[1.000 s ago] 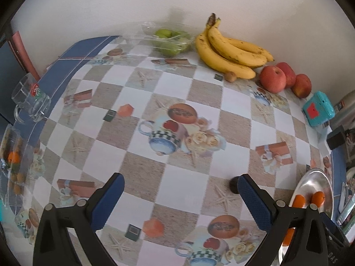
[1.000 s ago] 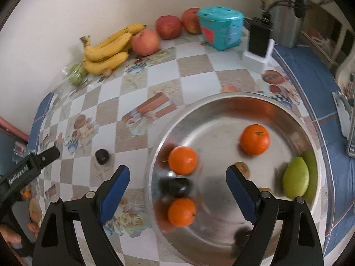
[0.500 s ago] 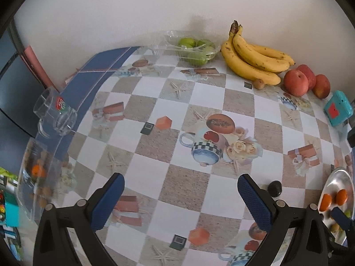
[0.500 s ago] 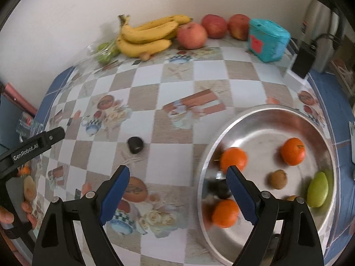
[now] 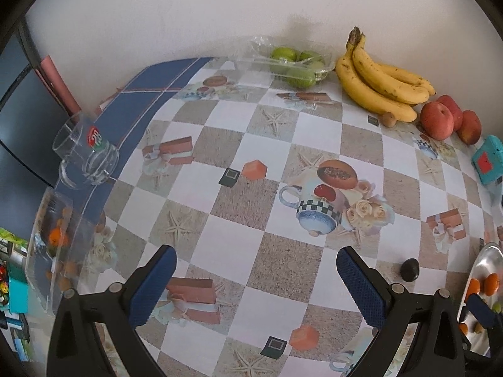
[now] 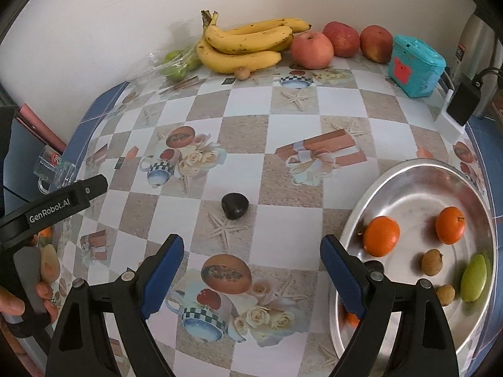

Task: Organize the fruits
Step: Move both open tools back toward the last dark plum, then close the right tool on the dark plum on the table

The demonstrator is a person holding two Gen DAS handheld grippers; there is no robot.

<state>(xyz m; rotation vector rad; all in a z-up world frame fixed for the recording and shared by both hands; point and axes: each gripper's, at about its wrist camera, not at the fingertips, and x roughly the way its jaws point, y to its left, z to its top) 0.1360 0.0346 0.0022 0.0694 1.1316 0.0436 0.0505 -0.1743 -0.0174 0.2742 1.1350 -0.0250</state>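
Observation:
A small dark fruit lies alone on the checked tablecloth, ahead of my open right gripper; it also shows at the right in the left wrist view as the dark fruit. The steel bowl at the right holds two oranges, small brown fruits and a green fruit. Bananas, three apples and bagged green fruits line the back wall. My left gripper hangs open over bare cloth, holding nothing.
A glass mug and a clear plastic box stand at the table's left edge. A teal box, a black charger and a kettle sit at the back right. A hand grips the left tool.
Both grippers have pulled back and swung left. The right one has moved off the bowl toward the dark fruit. The left view now takes in more of the table's left side.

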